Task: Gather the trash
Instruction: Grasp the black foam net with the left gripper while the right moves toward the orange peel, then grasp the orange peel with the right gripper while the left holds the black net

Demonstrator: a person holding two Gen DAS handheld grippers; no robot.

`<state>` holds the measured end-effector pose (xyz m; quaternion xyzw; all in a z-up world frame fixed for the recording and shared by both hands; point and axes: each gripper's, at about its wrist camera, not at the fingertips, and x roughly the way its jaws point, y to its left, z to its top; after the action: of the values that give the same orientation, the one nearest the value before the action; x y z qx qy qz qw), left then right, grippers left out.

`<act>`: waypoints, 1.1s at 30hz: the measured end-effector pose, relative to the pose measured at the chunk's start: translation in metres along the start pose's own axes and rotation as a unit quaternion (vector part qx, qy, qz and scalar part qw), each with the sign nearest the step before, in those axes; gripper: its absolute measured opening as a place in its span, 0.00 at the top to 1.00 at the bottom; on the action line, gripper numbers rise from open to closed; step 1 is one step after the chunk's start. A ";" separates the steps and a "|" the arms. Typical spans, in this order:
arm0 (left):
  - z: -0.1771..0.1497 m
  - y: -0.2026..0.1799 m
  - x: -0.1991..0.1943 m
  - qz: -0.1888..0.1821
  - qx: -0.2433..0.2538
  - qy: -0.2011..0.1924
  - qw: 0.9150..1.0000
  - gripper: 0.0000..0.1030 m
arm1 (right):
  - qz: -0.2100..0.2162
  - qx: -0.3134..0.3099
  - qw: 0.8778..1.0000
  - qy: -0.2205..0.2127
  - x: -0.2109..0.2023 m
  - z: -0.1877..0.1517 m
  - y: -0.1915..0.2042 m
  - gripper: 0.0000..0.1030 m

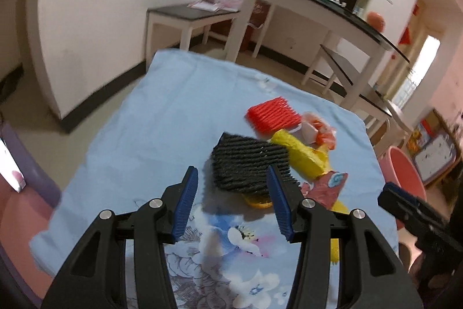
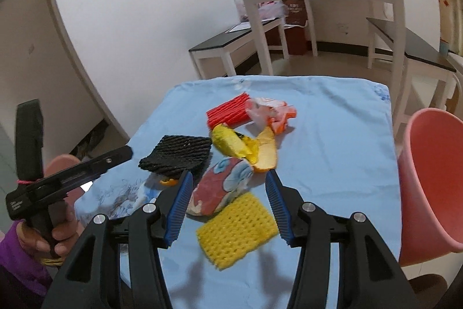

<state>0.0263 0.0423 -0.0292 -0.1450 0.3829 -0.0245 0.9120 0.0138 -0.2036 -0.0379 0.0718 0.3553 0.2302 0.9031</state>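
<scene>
- The left gripper (image 1: 233, 200) has its fingers spread apart and holds nothing. The black net (image 1: 249, 161) lies just ahead between them, on the blue cloth of the table (image 1: 162, 112).
- The right gripper (image 2: 228, 203) is also spread wide and empty. The red-blue wrapper (image 2: 222, 187) and the yellow net (image 2: 237, 228) lie between its fingers.
- Risk: the black net rests on an orange peel (image 1: 257, 202). If the left fingers close low, they can catch the peel or pinch the cloth.
- Risk: the right fingers can take wrapper and yellow net together, and one may slip out on the way.
- The pink bin (image 2: 431, 181) stands to the right of the right fingers, at the table edge. Light foam can miss it if it is released too early.
- The two grippers are near each other and may collide.
</scene>
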 end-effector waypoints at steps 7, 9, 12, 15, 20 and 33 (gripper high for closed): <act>-0.003 0.005 0.026 -0.014 -0.042 0.044 0.998 0.52 | -0.001 0.005 1.000 0.006 0.002 -0.004 -0.003 0.50; -0.004 0.005 0.034 -0.002 -0.044 0.052 0.998 0.52 | 0.002 0.011 1.000 0.010 0.004 -0.005 -0.007 0.50; -0.005 0.007 0.044 0.005 -0.058 0.066 0.996 0.52 | 0.004 0.017 1.000 0.010 0.004 -0.007 -0.014 0.50; -0.003 0.008 0.049 0.003 -0.071 0.063 0.995 0.52 | 0.007 0.022 1.000 0.008 0.002 -0.007 -0.019 0.50; 0.001 0.005 0.049 0.000 -0.060 0.056 0.997 0.92 | 0.011 0.017 1.000 0.010 0.003 -0.008 -0.015 0.50; 0.024 0.032 -0.015 0.016 -0.038 -0.067 0.997 0.95 | 0.016 0.005 0.999 0.037 0.020 -0.008 0.012 0.50</act>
<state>0.0307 0.0814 -0.0117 -0.1751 0.3237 0.0142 0.9297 0.0168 -0.1835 -0.0528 0.0736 0.3886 0.2455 0.8850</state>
